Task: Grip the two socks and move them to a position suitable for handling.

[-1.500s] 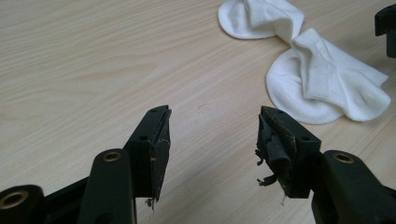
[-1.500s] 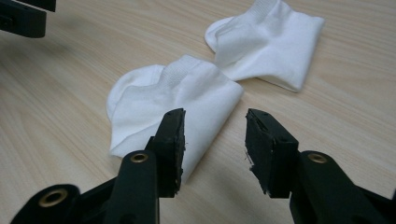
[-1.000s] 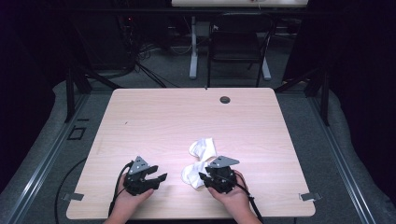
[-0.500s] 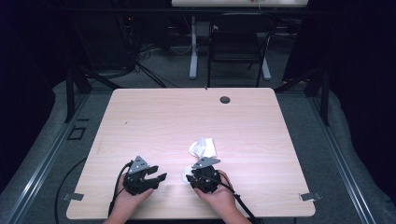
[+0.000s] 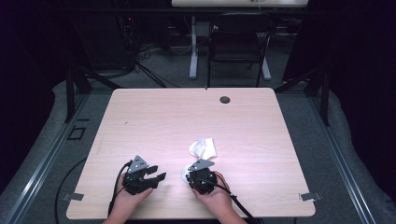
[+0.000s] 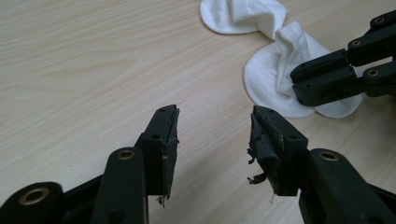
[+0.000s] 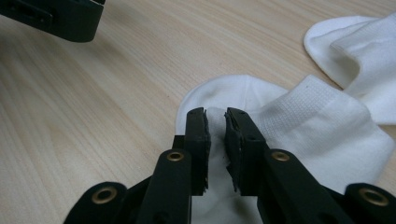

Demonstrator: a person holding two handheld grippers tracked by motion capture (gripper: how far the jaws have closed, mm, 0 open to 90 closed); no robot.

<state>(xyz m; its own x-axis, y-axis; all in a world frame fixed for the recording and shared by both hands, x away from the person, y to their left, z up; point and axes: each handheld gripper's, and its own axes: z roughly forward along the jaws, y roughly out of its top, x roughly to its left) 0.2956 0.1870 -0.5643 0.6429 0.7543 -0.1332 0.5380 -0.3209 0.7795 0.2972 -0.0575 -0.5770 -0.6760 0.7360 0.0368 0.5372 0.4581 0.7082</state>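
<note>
Tabletop [image 5: 154, 121] of pale wood grain carries two white socks near its front edge. Right gripper [image 7: 215, 116] has its fingers [image 7: 196, 140] pinching a raised fold of the near sock [image 7: 299, 126], which lies flat on the wood otherwise. The far sock [image 5: 203, 147] lies just beyond it, touching or slightly overlapping it. Left gripper [image 6: 212, 122] sits beside the right one, near the front edge, its fingers [image 6: 163, 140] spread with bare wood between them. Worn padding frays from the left gripper's finger faces. A dark cable port [image 5: 225, 99] sits near the tabletop's rear edge.
</note>
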